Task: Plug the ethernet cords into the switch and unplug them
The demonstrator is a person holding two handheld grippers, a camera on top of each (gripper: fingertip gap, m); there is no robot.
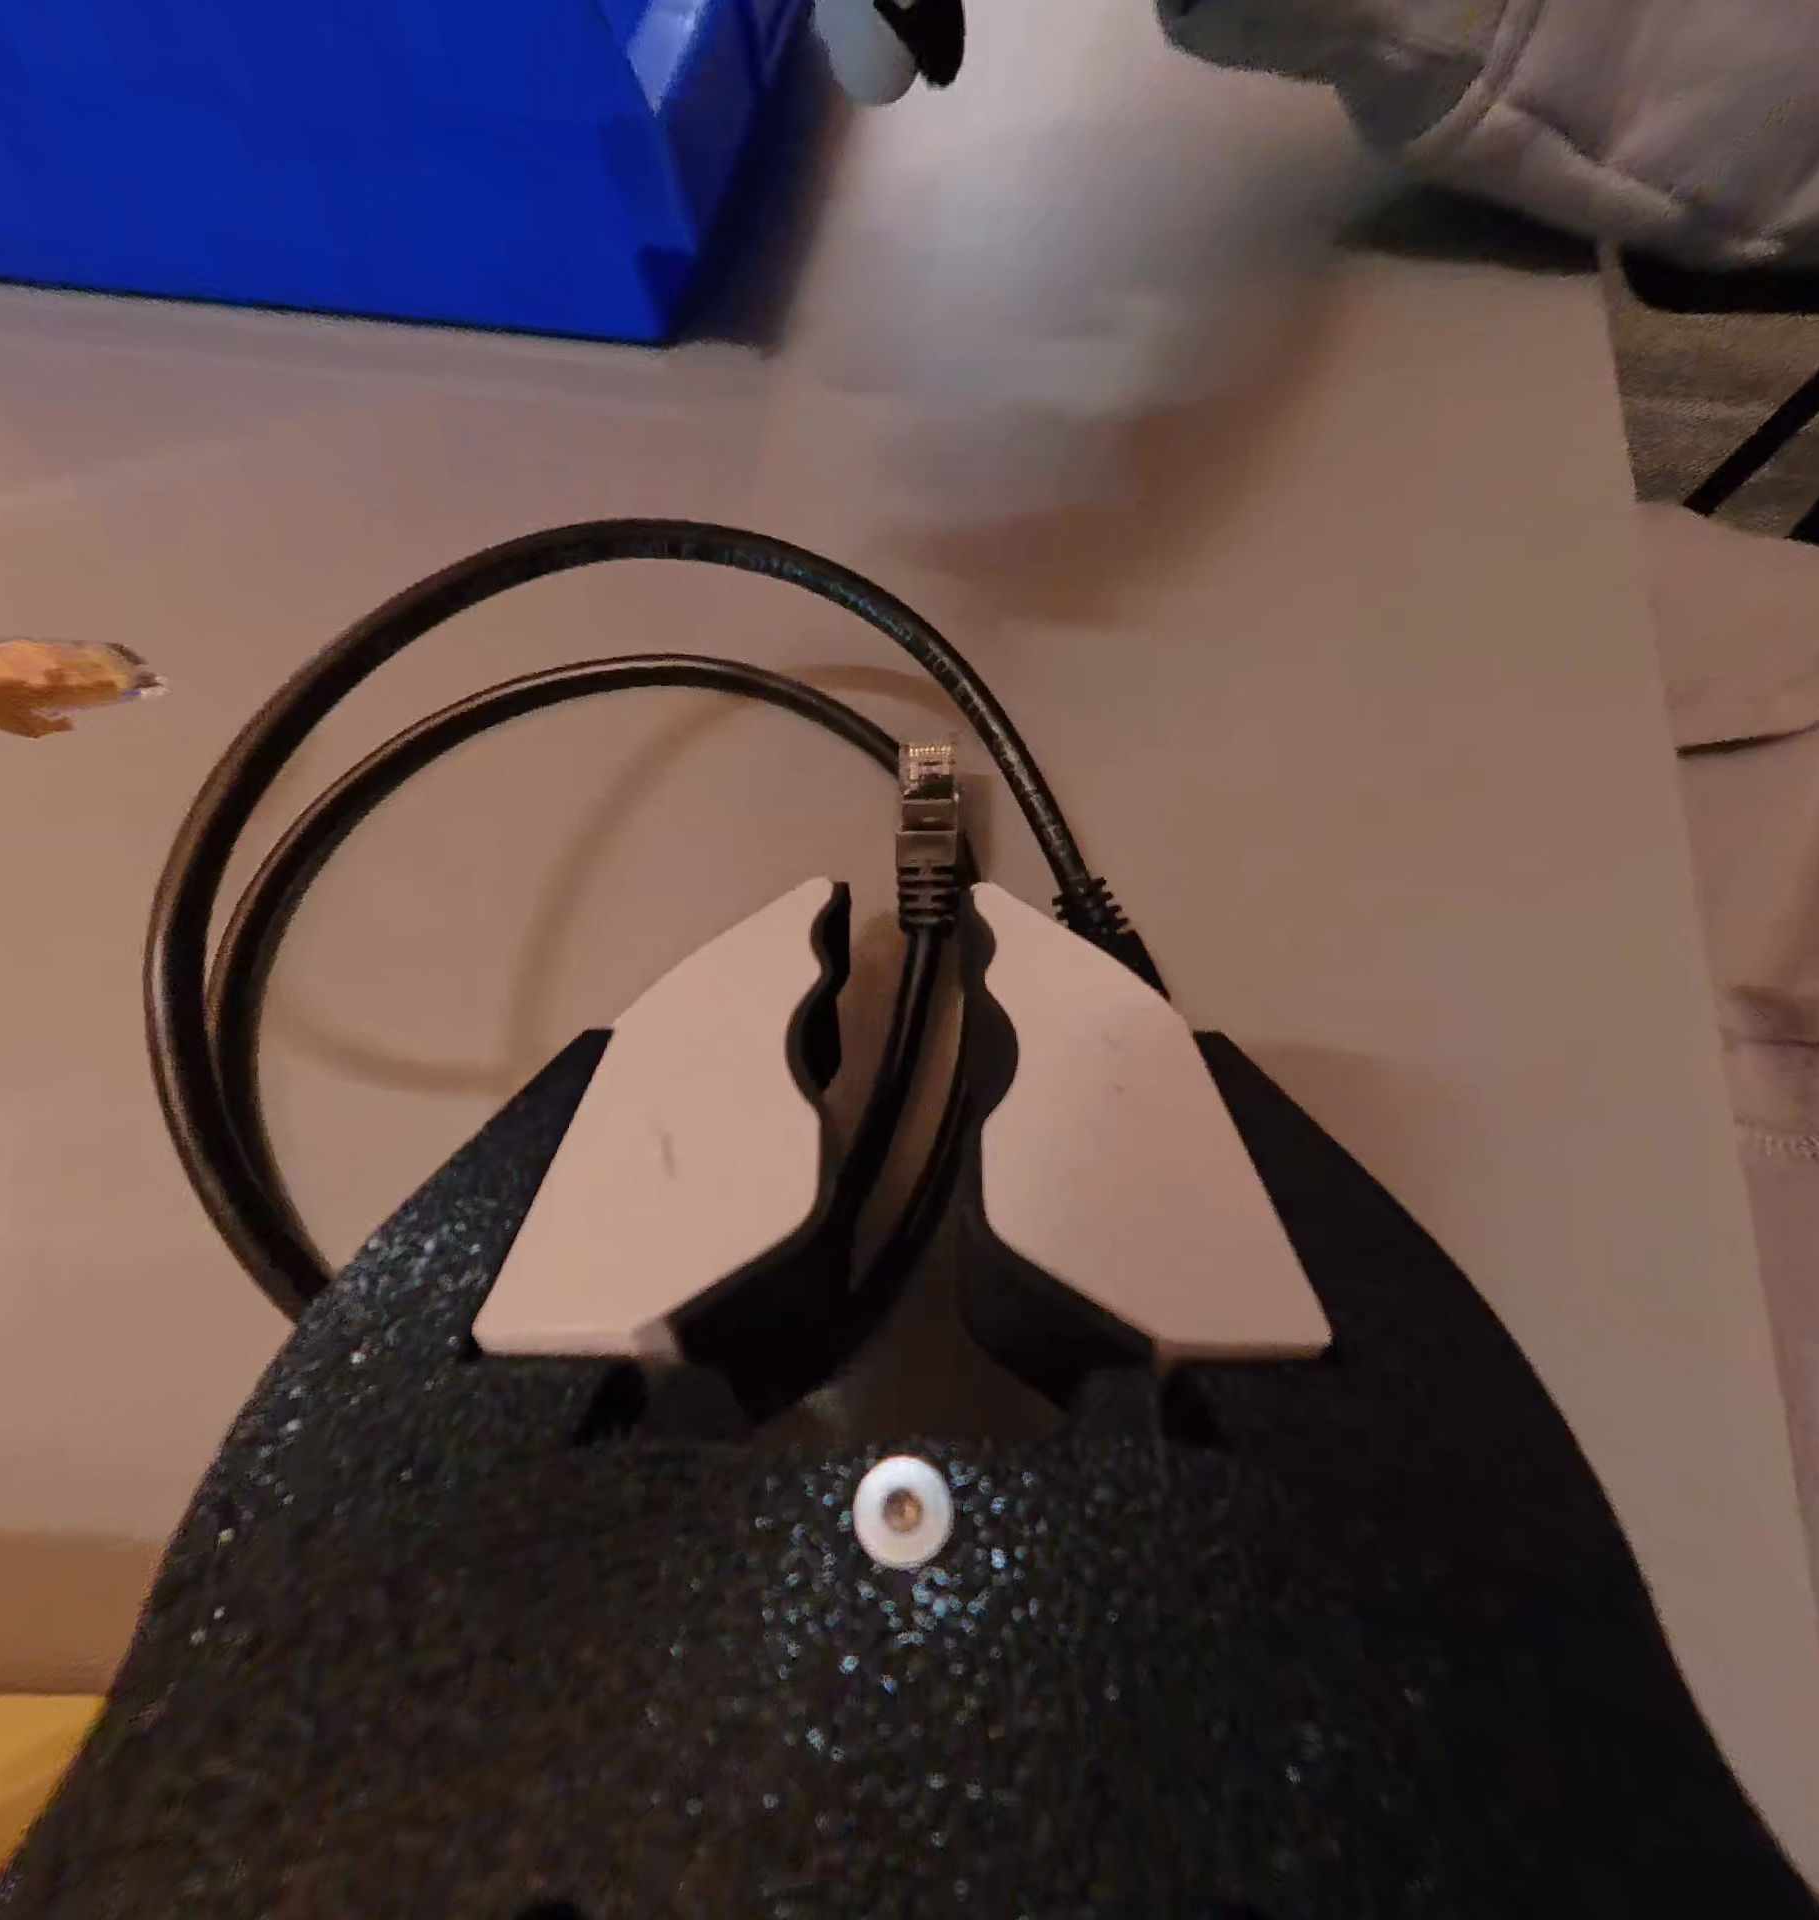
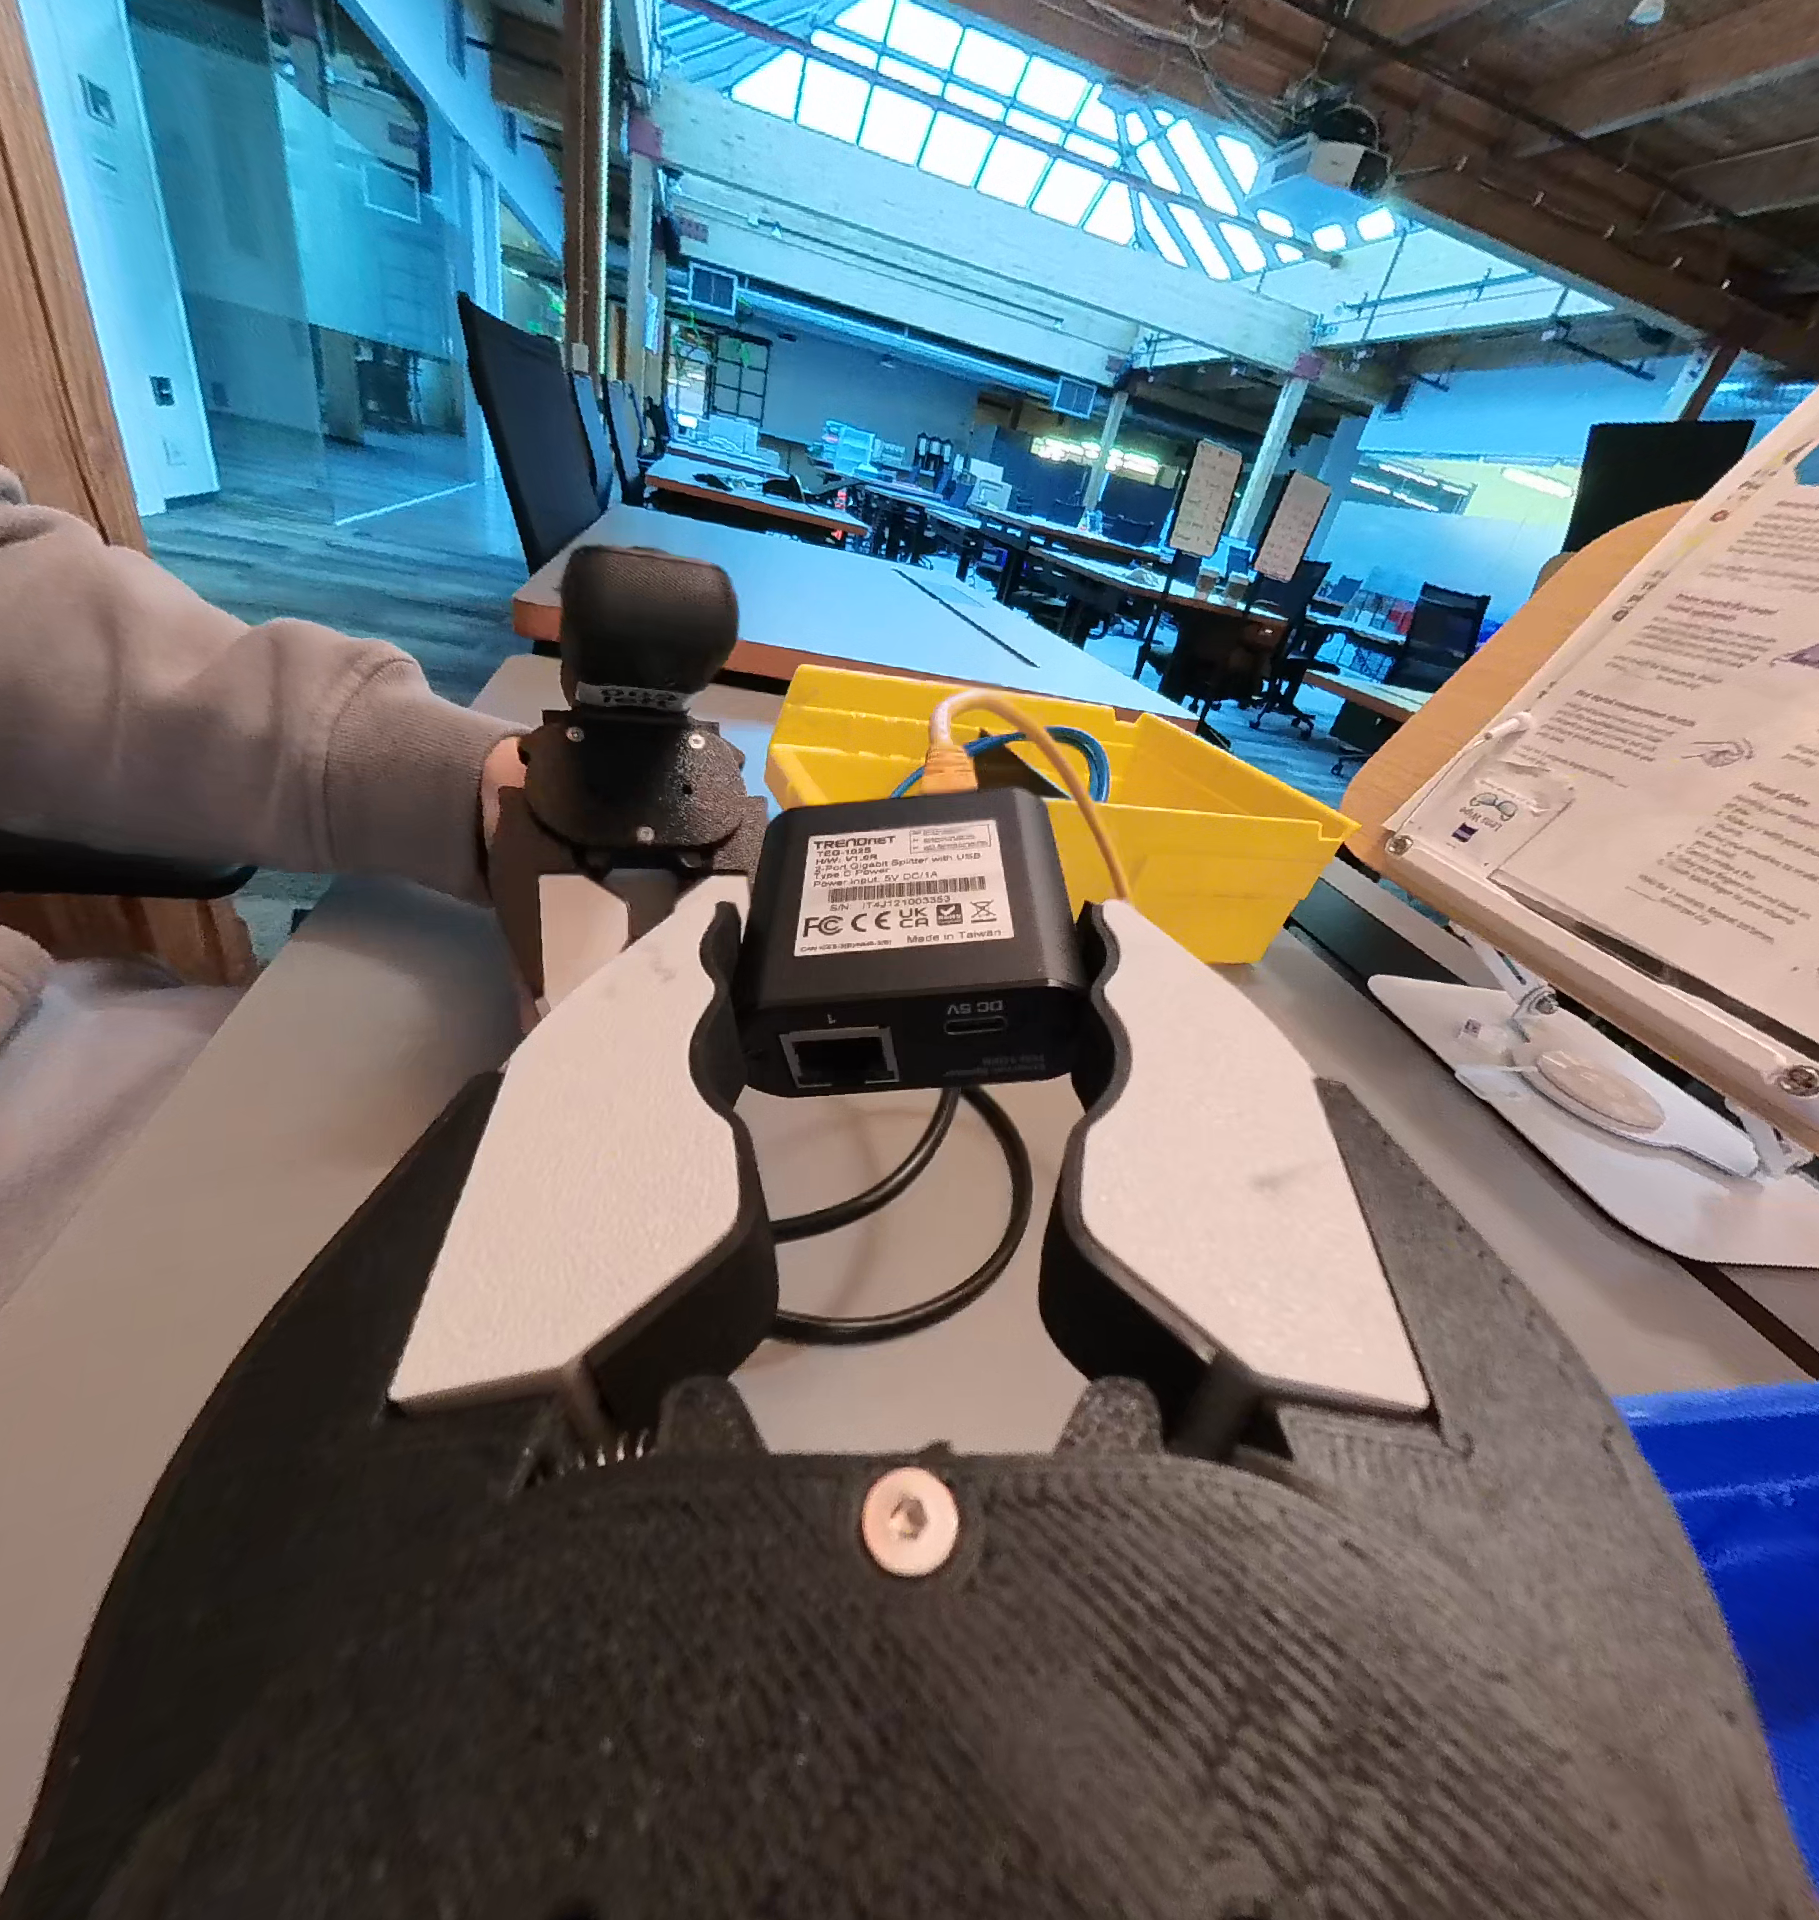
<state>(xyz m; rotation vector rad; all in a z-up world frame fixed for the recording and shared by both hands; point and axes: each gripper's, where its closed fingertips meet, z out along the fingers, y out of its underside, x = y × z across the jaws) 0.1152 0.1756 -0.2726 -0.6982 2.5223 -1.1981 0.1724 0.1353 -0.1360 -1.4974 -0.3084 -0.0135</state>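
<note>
My right gripper (image 2: 910,971) is shut on the small black switch (image 2: 900,883), holding it by its sides above the table. An empty port (image 2: 843,1055) faces the camera. A yellow cord (image 2: 952,764) is plugged into the switch's far side. My left gripper (image 1: 910,896) is shut on the black ethernet cord (image 1: 572,551) just behind its plug (image 1: 928,805), which points forward past the fingertips. The cord loops round to the left. In the right wrist view the left gripper (image 2: 614,894) hangs left of the switch, pointing down, with a black cord loop (image 2: 988,1257) below.
A blue bin (image 1: 313,145) stands at the table's far side and shows again at bottom right (image 2: 1757,1621). A yellow bin (image 2: 1175,821) with cables sits behind the switch. A loose yellowish plug (image 1: 53,681) lies at left. A document stand (image 2: 1611,790) is on the right. A person's grey sleeve (image 2: 157,707) is at left. Some 15 cm of space lies between my two pairs of fingers.
</note>
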